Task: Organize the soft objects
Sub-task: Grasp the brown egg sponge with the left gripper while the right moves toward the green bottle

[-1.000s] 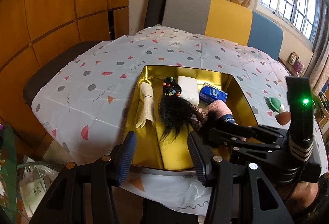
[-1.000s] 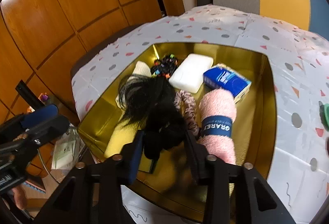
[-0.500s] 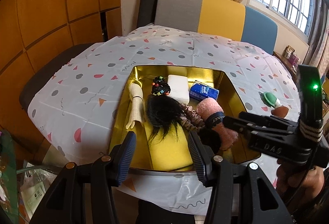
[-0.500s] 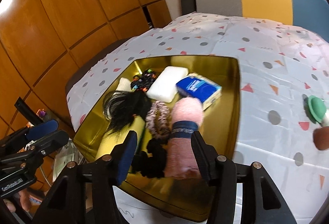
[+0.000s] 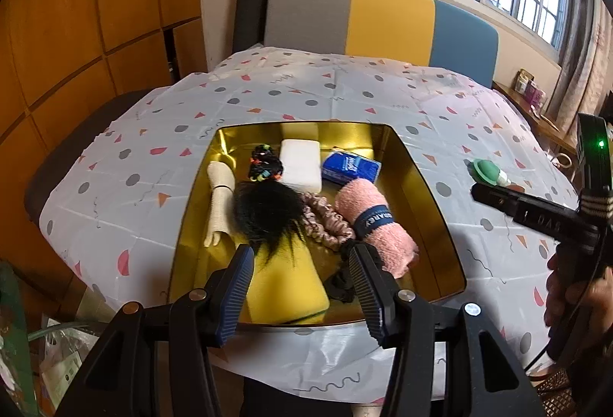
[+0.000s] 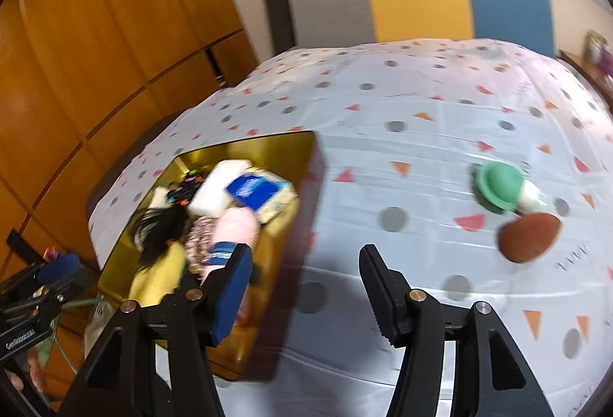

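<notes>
two hand-held grippers, left (image 5: 302, 286) and right (image 6: 304, 286), both spread, holding nothing | gold tray (image 5: 433, 198) holds pink towel (image 5: 373, 221), wig (image 5: 268, 210); brown sponge (image 6: 528, 237) on counter (image 6: 421, 133) at tray's 3 o'clock

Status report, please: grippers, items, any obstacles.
Left gripper open, empty. Right gripper open, empty. Puff outside tray. Nothing blocking.

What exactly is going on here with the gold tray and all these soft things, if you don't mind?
A person is sorting soft items into the gold tray, using a handheld claw in each hand. The pink towel, black wig, yellow sponge and blue tissue pack already lie inside. Both the left claw and the right claw are open and empty. The right one points toward the green item and brown puff out on the tablecloth.
</notes>
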